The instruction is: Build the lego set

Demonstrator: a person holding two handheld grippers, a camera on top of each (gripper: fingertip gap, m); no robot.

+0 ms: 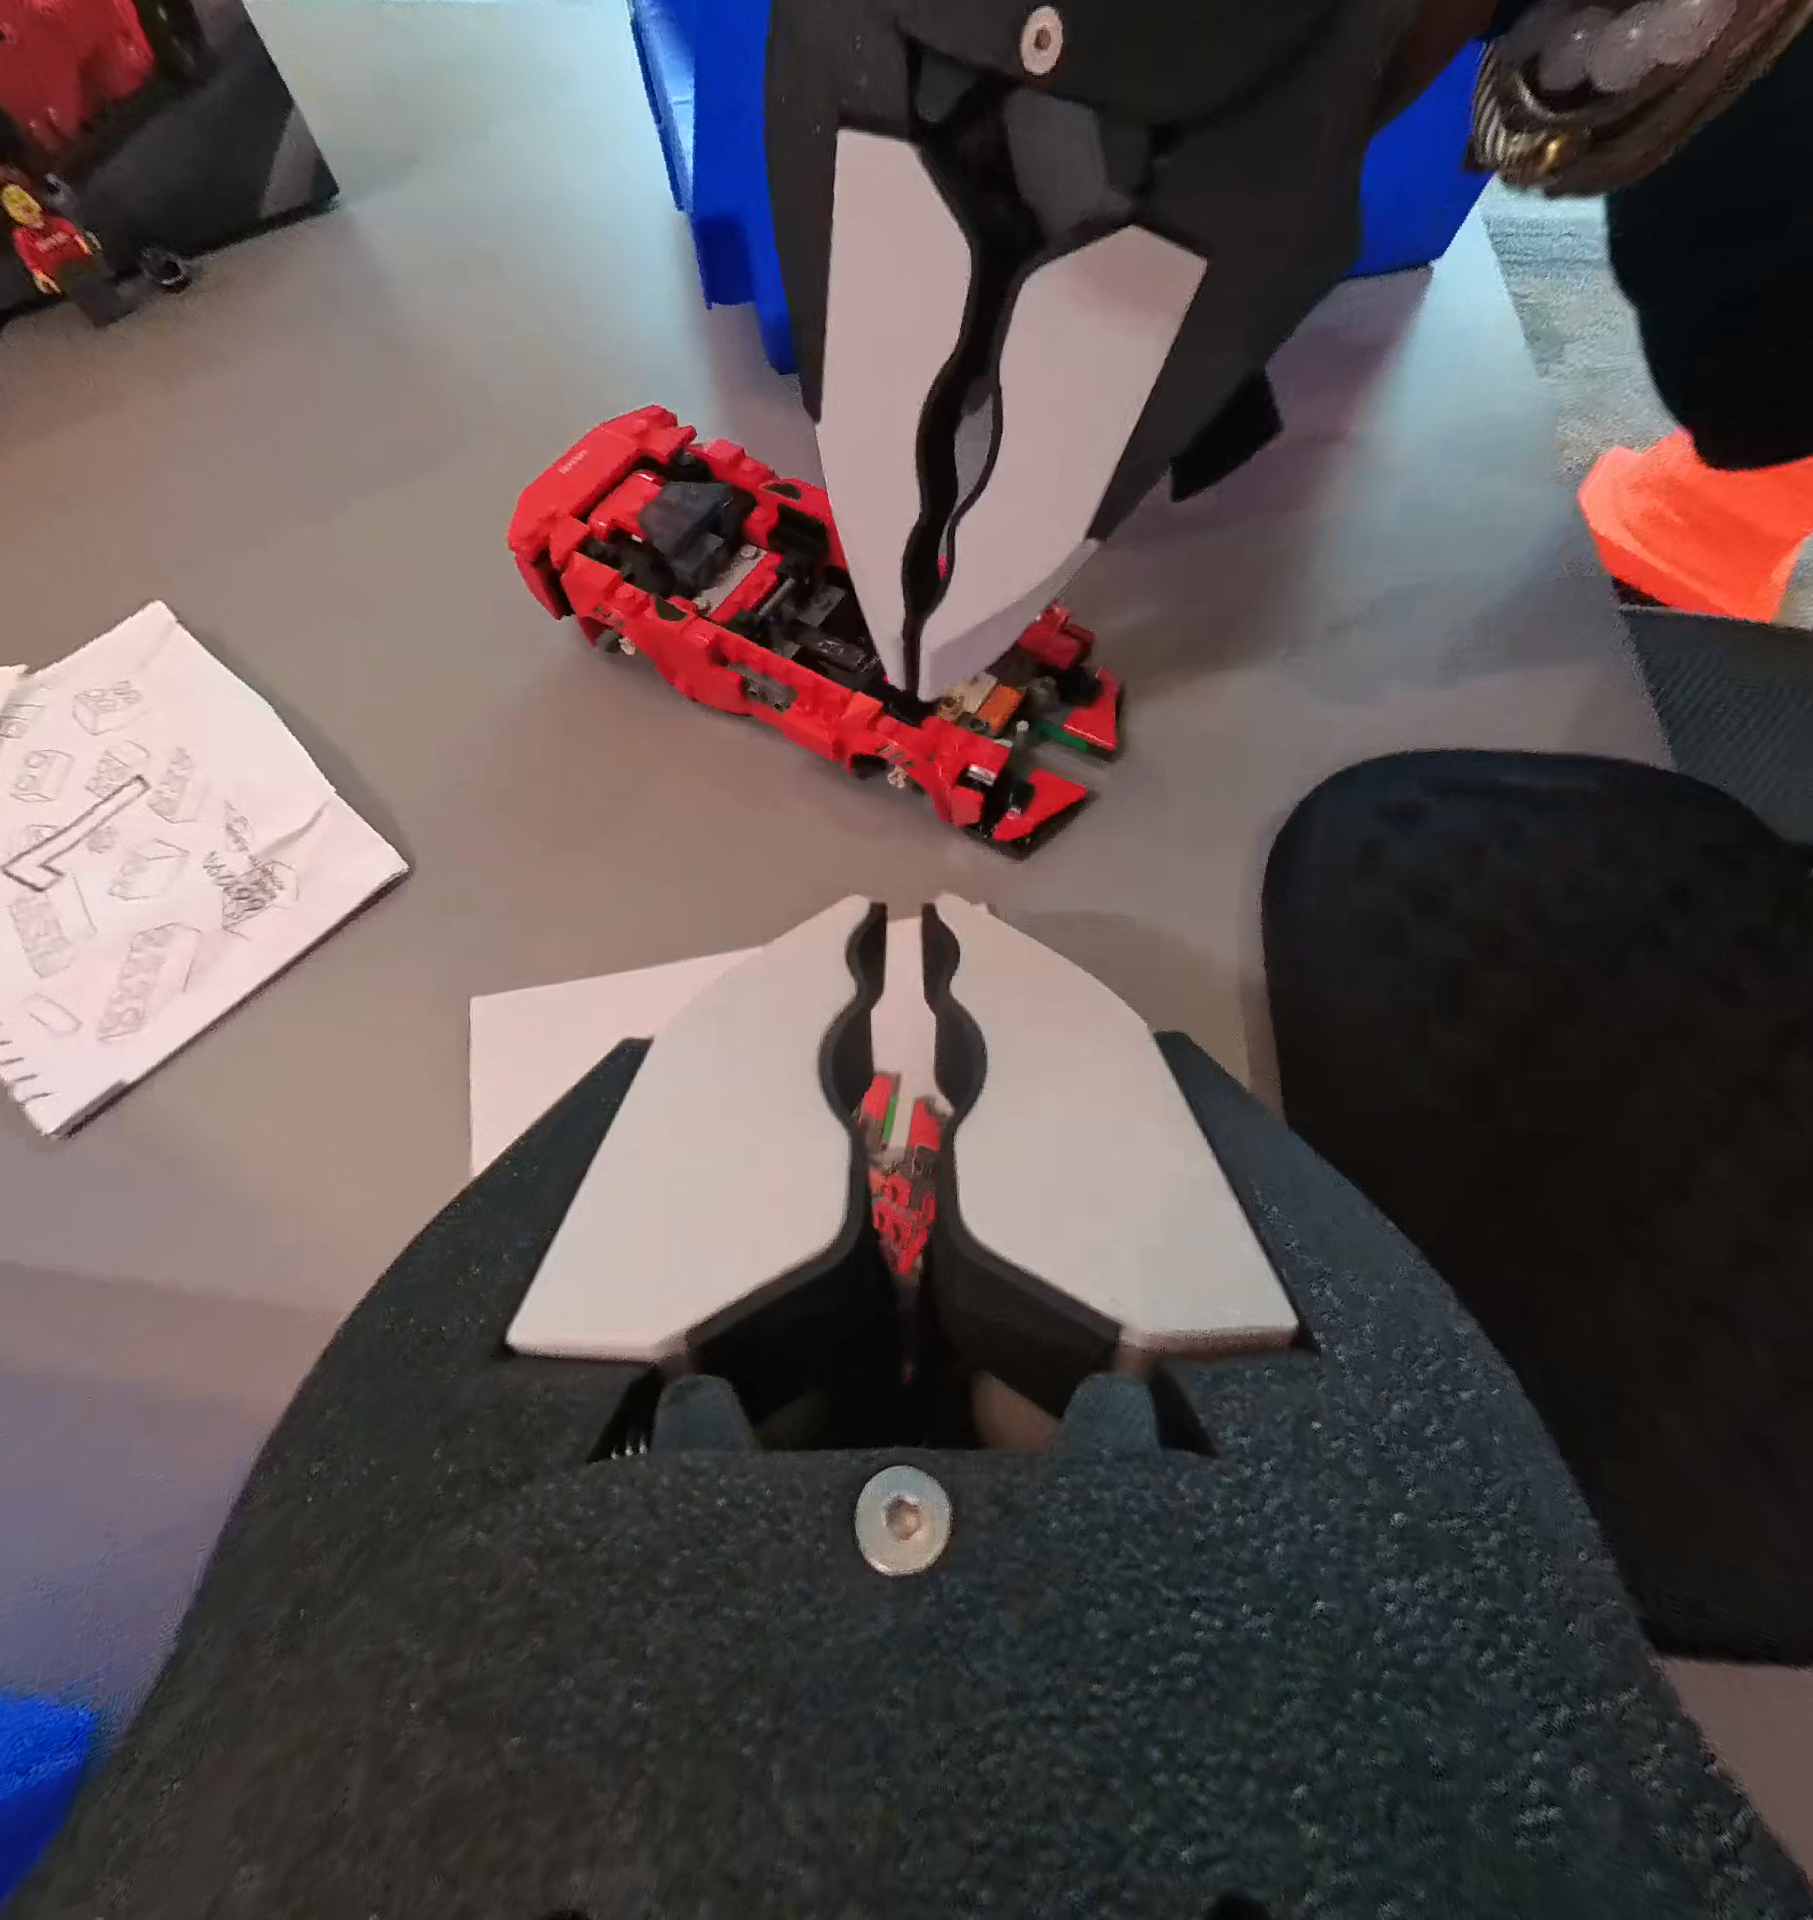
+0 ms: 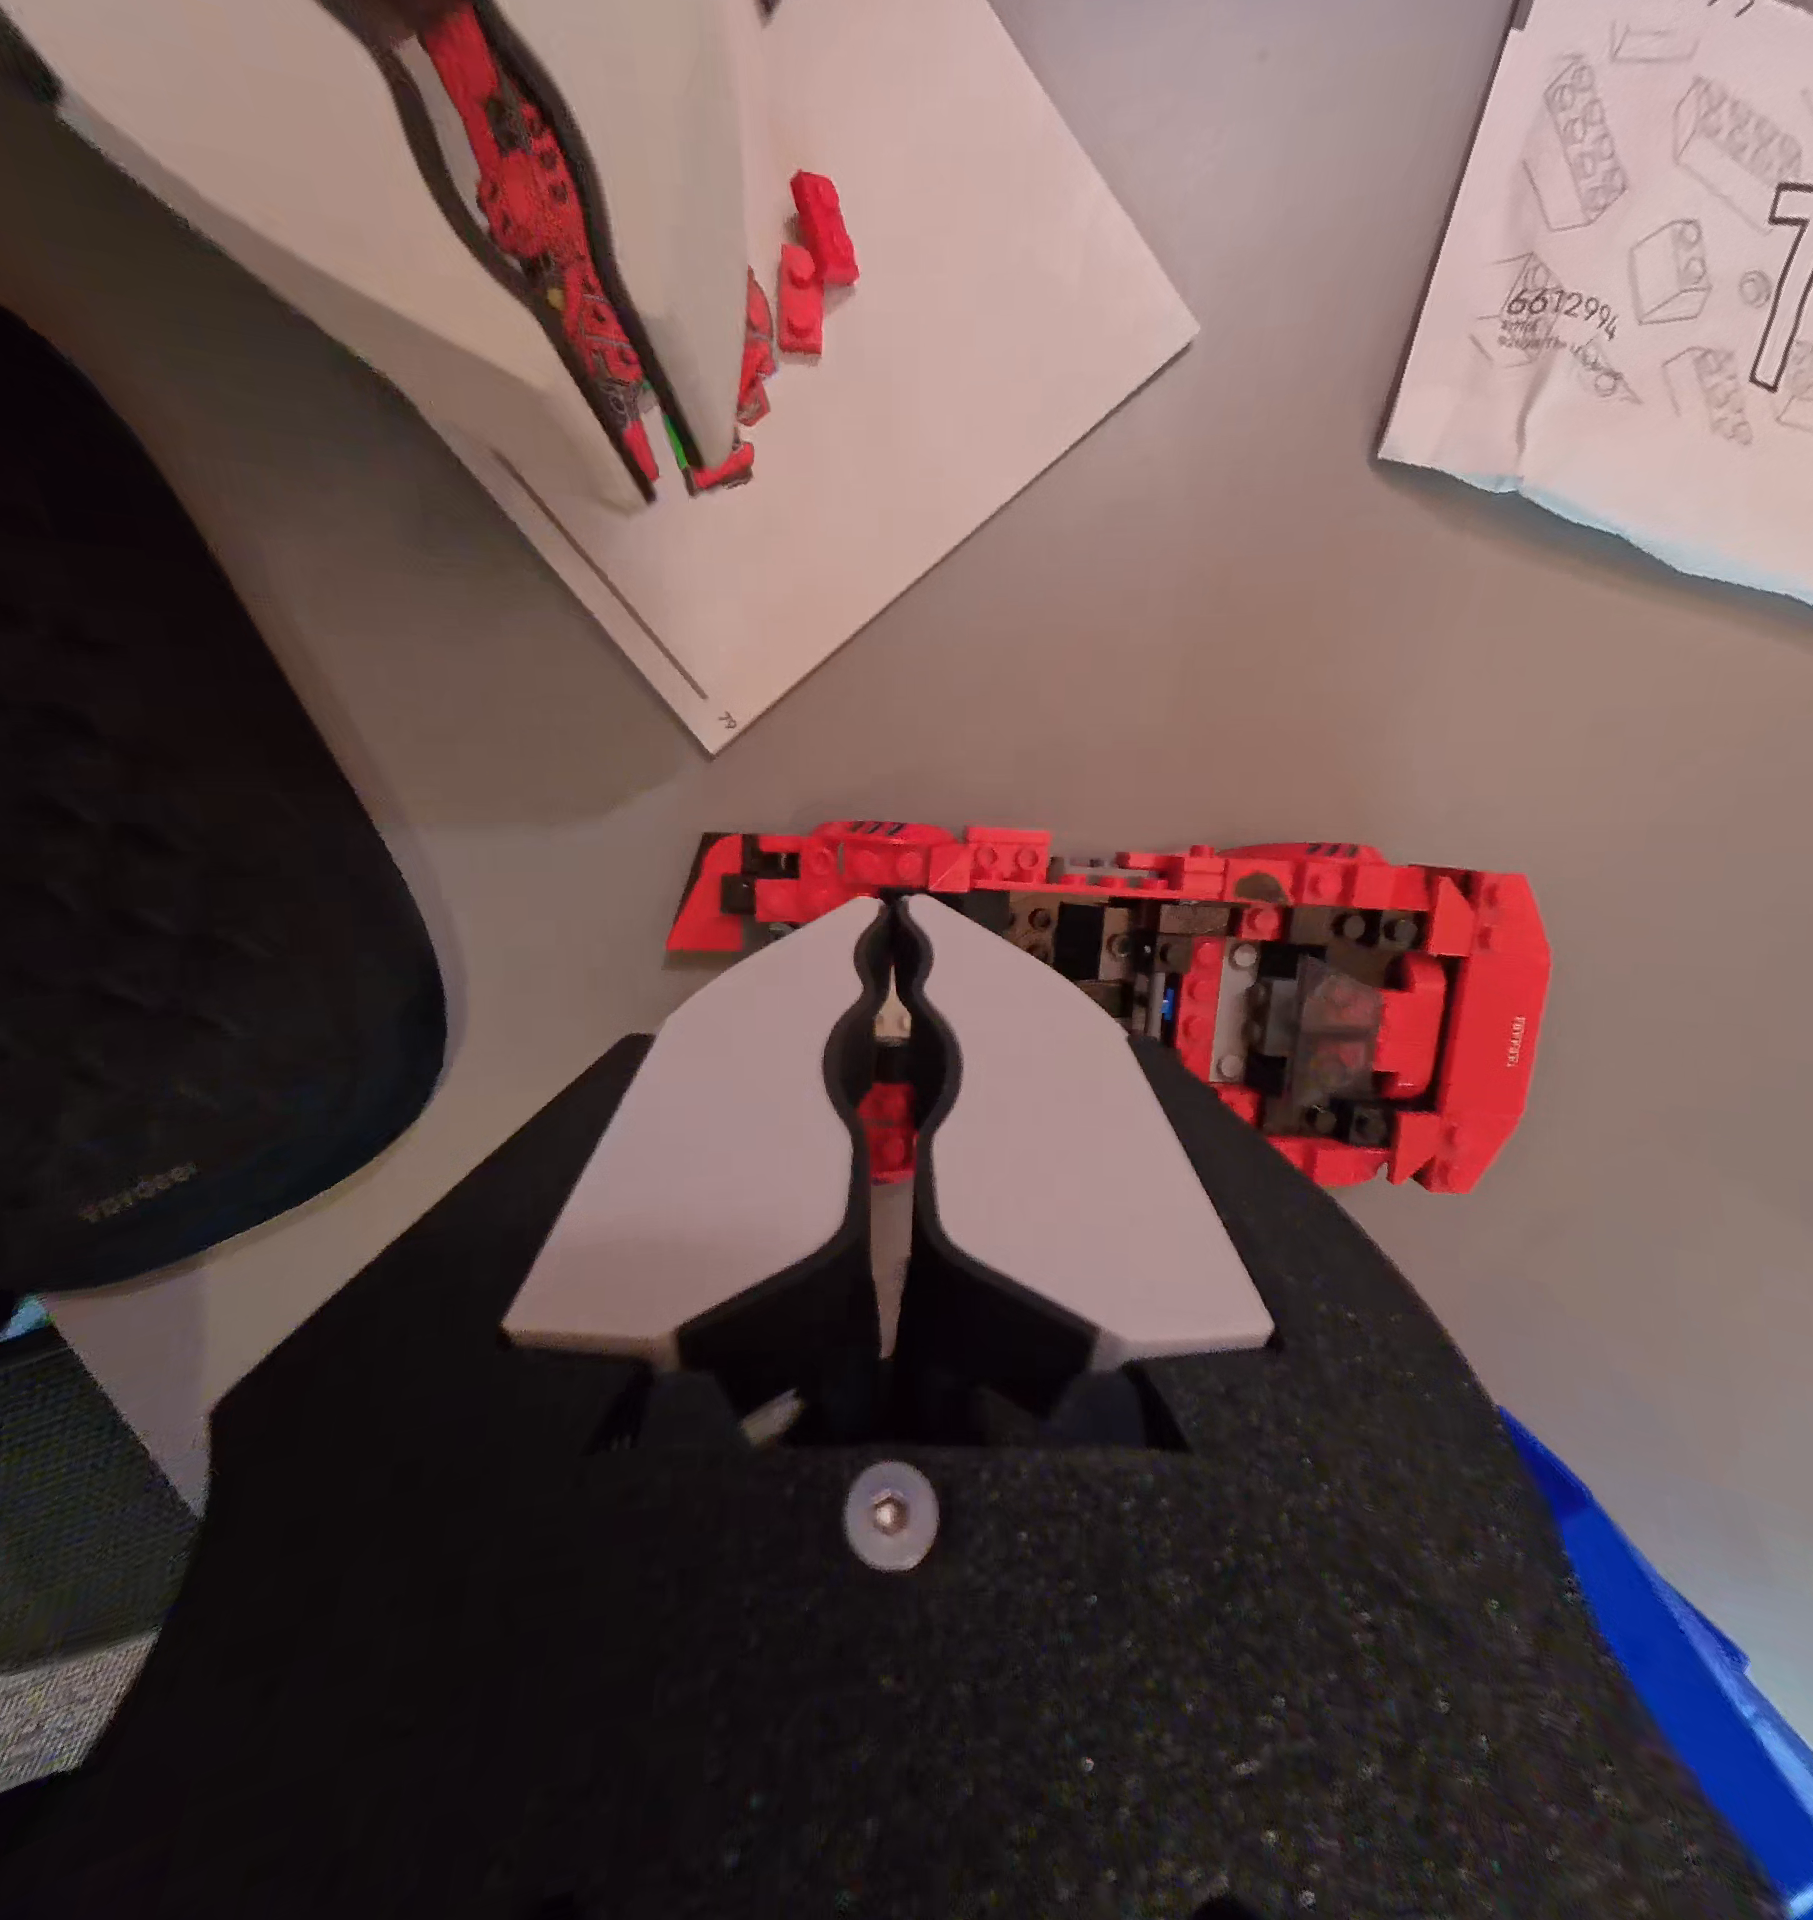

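Note:
A partly built red Lego car (image 1: 736, 623) lies on the grey table, its top open and showing black and grey parts; it also shows in the right wrist view (image 2: 1297, 987). My right gripper (image 2: 894, 912) is shut, its tips pressed down on the car's front part, and it reaches in from above in the left wrist view (image 1: 912, 681). Whether it pinches a small piece is hidden. My left gripper (image 1: 902, 914) hovers over a white instruction sheet (image 2: 933, 416) near the car, jaws nearly closed with a thin slit and nothing between them. It also shows in the right wrist view (image 2: 673, 483).
Small red pieces (image 2: 819, 249) show on the sheet beside the left gripper. A crumpled paper bag with brick drawings (image 1: 154, 852) lies to the left. A blue bin (image 1: 725, 156) and the set's box with a minifigure (image 1: 50, 255) stand behind. A black chair part (image 1: 1556, 1143) overhangs the table's right edge. Tip to tip, the grippers are about 7 centimetres apart.

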